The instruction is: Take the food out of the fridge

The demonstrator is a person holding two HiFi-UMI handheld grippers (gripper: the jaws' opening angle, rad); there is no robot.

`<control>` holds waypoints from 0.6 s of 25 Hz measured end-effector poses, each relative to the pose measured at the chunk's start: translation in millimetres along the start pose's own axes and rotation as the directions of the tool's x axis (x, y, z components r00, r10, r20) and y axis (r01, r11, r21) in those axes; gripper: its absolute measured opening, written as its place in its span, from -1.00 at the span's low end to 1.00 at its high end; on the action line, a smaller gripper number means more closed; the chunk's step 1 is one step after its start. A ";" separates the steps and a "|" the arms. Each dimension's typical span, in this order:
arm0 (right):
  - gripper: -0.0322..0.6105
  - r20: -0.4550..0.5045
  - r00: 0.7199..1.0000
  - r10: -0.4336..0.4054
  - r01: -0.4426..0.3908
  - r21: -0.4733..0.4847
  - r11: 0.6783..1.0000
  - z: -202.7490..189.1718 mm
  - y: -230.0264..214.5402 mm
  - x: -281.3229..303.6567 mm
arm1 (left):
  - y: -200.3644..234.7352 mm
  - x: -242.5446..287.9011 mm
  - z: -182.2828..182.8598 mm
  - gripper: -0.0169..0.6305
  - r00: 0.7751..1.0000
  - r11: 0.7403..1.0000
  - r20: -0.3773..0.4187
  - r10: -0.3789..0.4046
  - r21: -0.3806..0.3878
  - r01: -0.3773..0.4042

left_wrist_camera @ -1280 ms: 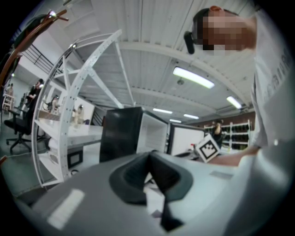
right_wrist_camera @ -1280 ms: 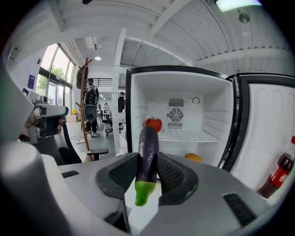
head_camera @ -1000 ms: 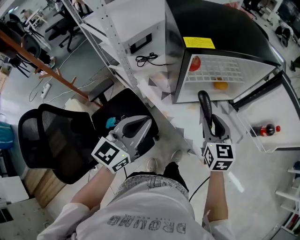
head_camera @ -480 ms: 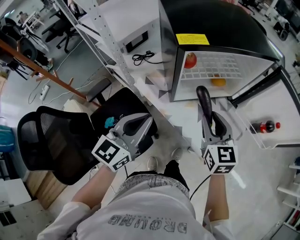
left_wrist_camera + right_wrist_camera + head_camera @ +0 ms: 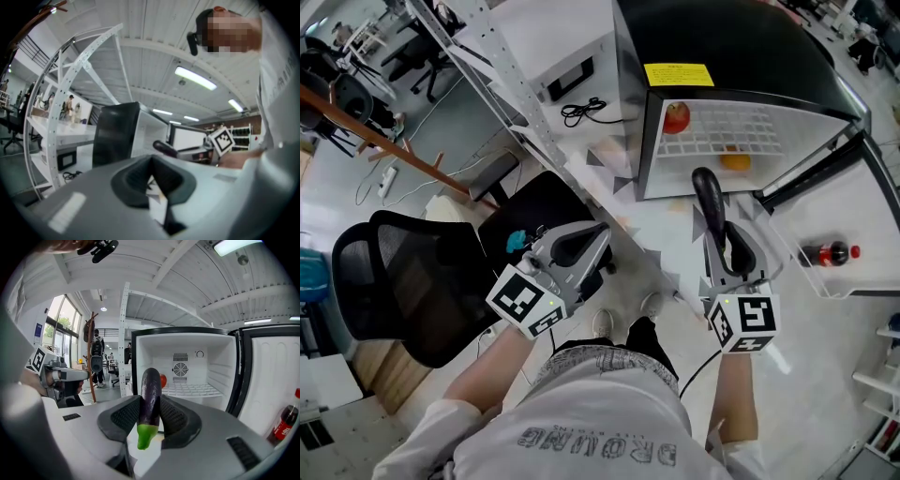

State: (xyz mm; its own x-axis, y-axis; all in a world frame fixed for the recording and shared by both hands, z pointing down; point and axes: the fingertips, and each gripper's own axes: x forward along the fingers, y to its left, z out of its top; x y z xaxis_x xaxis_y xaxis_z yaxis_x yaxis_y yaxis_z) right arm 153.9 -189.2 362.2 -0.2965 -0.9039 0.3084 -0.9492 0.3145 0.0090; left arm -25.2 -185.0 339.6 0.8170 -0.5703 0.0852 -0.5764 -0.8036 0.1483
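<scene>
The small fridge [image 5: 741,56] stands open, and in the head view its door [image 5: 853,216] swings out to the right. On its wire shelf lie a red apple [image 5: 676,115] and an orange fruit [image 5: 735,161]; the apple [image 5: 162,380] also shows in the right gripper view. My right gripper [image 5: 719,239] is shut on a dark purple eggplant [image 5: 708,199], held just in front of the fridge opening. In the right gripper view the eggplant [image 5: 151,385] points its green stem back toward the camera. My left gripper [image 5: 598,232] hangs to the left, away from the fridge, shut with nothing in it [image 5: 151,161].
A cola bottle [image 5: 828,254] sits in the door shelf. A white metal rack [image 5: 520,103] with a cable and a small box stands left of the fridge. A black mesh office chair [image 5: 403,281] is at my left, under the left gripper.
The right gripper has risen a little with the eggplant still in its jaws. The left gripper has drifted slightly toward the fridge. Both jaws stand as before.
</scene>
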 end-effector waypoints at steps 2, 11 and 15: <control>-0.51 0.004 1.000 0.001 -0.001 0.001 1.000 1.6 -2.0 -1.0 | -0.5 3.5 -1.1 -0.93 1.000 1.000 -0.002 -0.002 -0.001 0.002; -0.51 0.012 1.000 0.009 -0.009 -0.003 1.000 6.4 -7.8 -2.2 | -2.1 18.9 -1.4 -0.93 1.000 1.000 -0.005 -0.008 -0.006 0.008; -0.51 0.013 1.000 0.011 -0.011 -0.011 1.000 7.5 -10.7 -0.8 | -1.6 23.0 -1.4 -0.93 1.000 1.000 -0.004 -0.009 -0.006 0.009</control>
State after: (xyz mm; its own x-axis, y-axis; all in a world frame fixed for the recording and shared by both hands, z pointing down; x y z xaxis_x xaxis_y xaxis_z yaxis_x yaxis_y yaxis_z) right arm 163.6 -194.0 354.6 -0.3086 -0.9039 0.2961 -0.9446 0.3279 0.0165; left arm -5.5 -196.5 342.7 0.8220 -0.5627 0.0876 -0.5692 -0.8074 0.1551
